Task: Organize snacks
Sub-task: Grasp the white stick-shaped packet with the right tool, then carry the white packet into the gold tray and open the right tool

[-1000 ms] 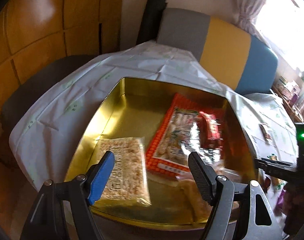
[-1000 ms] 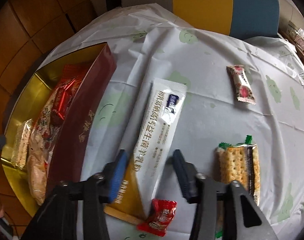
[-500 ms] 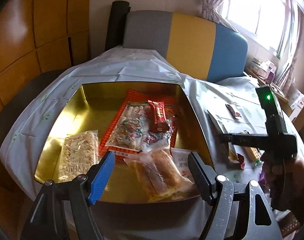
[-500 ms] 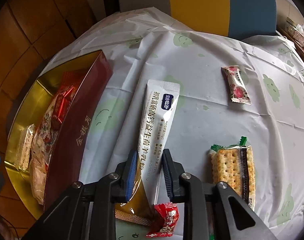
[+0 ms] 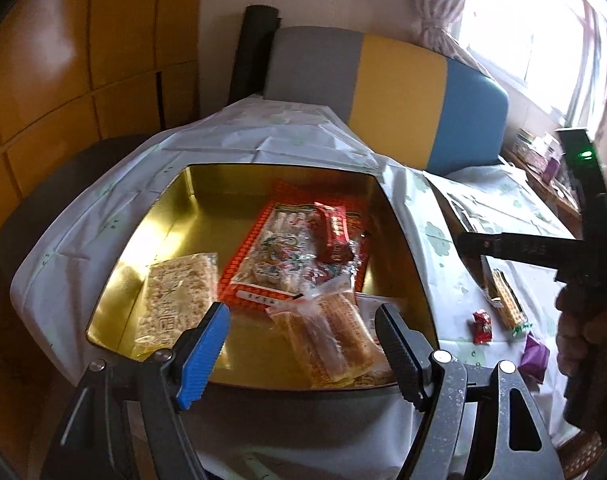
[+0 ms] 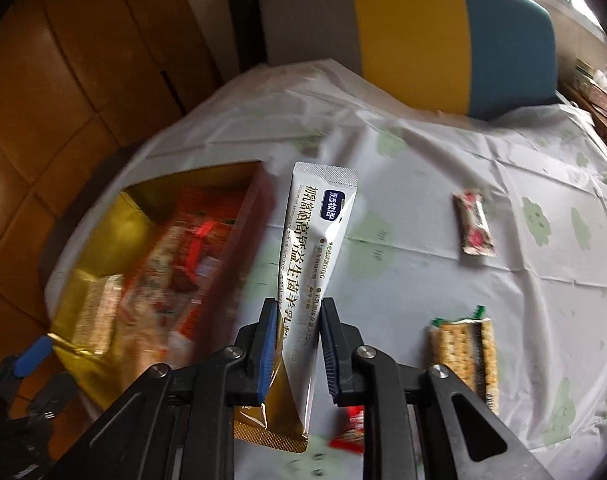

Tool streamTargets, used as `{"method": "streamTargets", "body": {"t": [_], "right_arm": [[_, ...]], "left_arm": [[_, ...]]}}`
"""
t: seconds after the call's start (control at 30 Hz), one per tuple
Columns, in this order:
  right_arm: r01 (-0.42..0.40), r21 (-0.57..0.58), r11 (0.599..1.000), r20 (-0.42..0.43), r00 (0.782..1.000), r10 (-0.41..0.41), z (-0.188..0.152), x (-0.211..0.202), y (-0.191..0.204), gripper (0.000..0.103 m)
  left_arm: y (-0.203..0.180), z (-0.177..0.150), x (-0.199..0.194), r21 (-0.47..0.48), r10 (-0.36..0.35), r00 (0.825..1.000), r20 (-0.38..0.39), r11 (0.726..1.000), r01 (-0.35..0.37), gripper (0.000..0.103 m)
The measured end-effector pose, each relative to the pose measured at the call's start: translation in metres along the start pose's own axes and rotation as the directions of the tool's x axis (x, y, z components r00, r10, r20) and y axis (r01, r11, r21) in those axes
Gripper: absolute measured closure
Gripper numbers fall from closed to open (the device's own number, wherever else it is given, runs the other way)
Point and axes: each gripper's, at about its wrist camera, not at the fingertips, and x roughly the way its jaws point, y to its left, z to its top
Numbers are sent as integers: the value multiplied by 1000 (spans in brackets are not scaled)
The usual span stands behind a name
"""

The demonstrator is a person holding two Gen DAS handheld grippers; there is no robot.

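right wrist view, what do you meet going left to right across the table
Gold-lined snack tin with maroon outer wall → long white stick sachet with a blue label clamped in the right tool → small floral-wrapped candy; nearer the camera, the clear cracker pack with green ends.

Bright light pours in from the window, the gold box looks blurry, and edges bend.

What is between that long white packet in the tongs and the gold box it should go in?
Only the box's dark red side wall lies between the white sachet, held in the right tongs, and the gold box. The packet looks lifted, so it should pass over. Bare gold floor shows at the box's left.
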Motion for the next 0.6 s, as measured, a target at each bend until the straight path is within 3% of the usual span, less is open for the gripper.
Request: {"method": "streamTargets", "body": {"t": [0.3, 0.5, 0.6], "right_arm": [[-149, -76, 986, -31, 989, 147, 9, -2, 62, 82], [-205, -114, 972, -102, 976, 194, 7, 23, 96, 66], [-189, -135, 973, -96, 980, 177, 3, 26, 101, 65]], "left_arm": [[19, 1, -5, -67, 29, 999, 19, 997, -27, 27], [23, 1, -4, -76, 35, 999, 19, 997, -34, 27], [24, 1, -2, -80, 35, 999, 16, 996, -34, 27]]}}
